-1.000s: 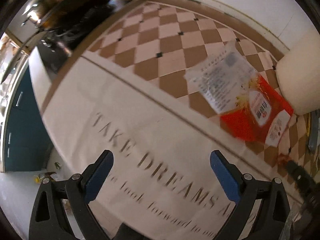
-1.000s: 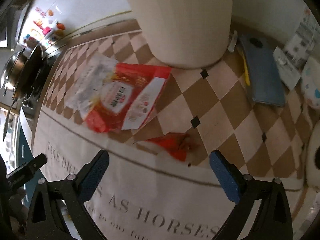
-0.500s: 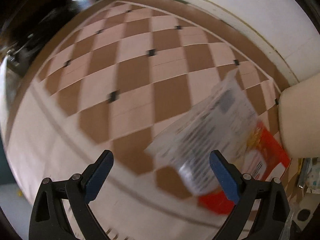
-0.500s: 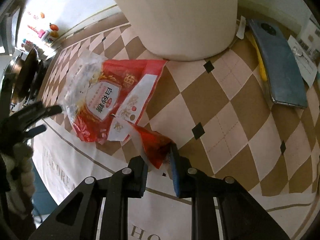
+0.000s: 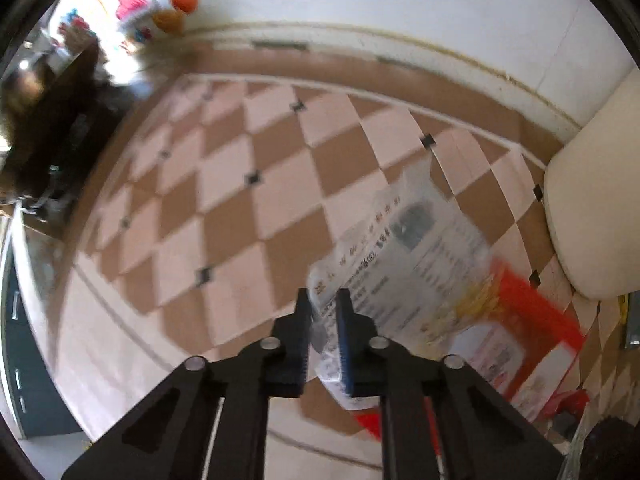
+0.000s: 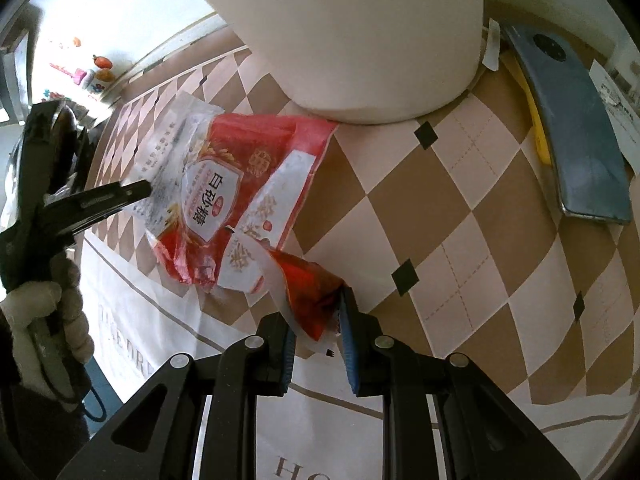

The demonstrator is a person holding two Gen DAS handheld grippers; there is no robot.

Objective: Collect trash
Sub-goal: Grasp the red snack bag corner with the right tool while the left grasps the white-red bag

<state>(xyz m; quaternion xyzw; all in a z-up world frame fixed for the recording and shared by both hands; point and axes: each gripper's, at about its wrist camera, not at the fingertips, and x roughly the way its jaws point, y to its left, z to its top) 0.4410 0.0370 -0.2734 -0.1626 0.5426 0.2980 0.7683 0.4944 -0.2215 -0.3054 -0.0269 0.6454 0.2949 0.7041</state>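
both pickups look made: the left gripper [image 5: 323,312] is clamped on a corner of the sugar bag [image 6: 224,192] on the checkered desk [image 6: 460,216]; the right gripper [image 6: 318,320] pinches the small red wrapper [image 6: 308,292]. next, lift both clear together.

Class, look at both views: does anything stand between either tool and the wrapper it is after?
Nothing visible does. The left tool is shut on the sugar bag; the right tool on the red scrap.

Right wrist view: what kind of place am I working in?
Likely a home kitchen table: a checkered tablecloth with a sugar bag lying on it, and a phone. Fridge magnets show behind.
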